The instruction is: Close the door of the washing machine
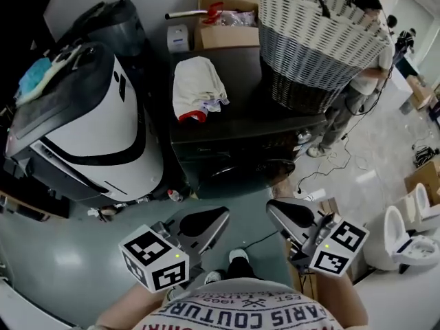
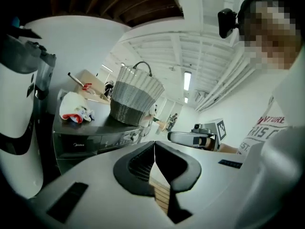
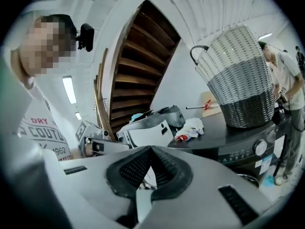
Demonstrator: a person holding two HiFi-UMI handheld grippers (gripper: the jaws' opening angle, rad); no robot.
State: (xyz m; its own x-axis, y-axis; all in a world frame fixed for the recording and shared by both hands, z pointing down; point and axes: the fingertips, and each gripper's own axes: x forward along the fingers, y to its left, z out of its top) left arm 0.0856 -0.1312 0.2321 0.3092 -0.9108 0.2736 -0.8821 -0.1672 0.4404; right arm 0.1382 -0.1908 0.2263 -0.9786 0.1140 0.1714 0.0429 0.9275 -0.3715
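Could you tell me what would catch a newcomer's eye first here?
A big woven basket stands out first, atop the dark washer at its right, with a white cloth lying to its left. Below, the left tongs and right tongs hover shut and empty before the washer.

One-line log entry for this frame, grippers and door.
left gripper: shut, empty | right gripper: shut, empty | both: clear of washer | washer top: cloth, basket | door: state unclear
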